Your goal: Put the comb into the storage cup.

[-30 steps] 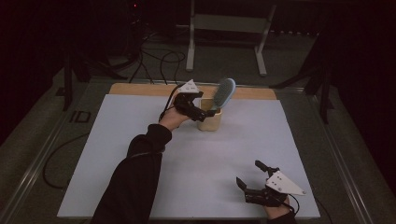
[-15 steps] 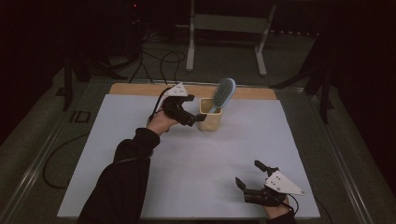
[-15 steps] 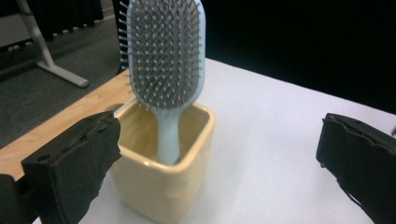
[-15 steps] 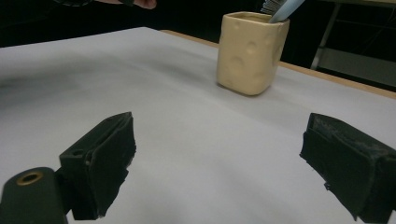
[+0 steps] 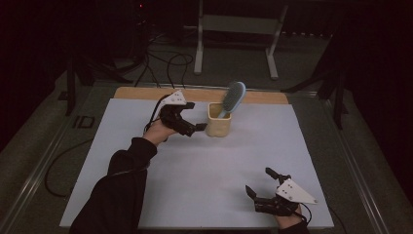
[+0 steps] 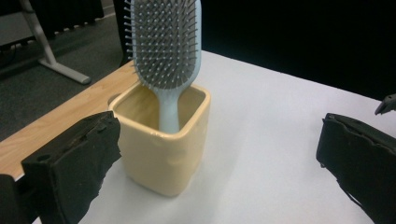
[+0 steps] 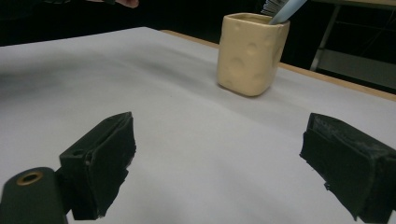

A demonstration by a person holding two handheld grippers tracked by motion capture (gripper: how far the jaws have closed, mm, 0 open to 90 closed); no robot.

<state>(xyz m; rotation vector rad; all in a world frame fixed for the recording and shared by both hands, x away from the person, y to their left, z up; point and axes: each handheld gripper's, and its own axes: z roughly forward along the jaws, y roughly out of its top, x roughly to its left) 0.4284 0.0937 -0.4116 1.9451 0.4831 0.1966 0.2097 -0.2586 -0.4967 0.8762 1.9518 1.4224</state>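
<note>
From the high view, your hairbrush (image 5: 233, 97) already stands handle-down in the cream square cup (image 5: 218, 119), which sits toward twelve o'clock on the counter (image 5: 204, 170), near its far edge. Your left gripper (image 5: 192, 117) hangs just beside the cup at its nine o'clock, jaws apart and holding nothing, so the placing looks done and only clearing that hand away seems left. Your right gripper (image 5: 267, 184) rests at five o'clock, well apart from the cup, jaws apart too. The counter is covered in a pale sheet with a wooden strip (image 5: 146, 92) bare along the far edge; beyond it the room is dim, with loose cables (image 5: 165, 61) and a metal stand (image 5: 238, 29) on the floor.

In the left gripper view, the hairbrush (image 6: 163, 42) leans bristles toward you inside the cup (image 6: 163, 140), and the jaws stand wide on either side without touching it.

In the right gripper view, the cup (image 7: 250, 51) stands at one o'clock, far off, with the jaws open over bare sheet.
</note>
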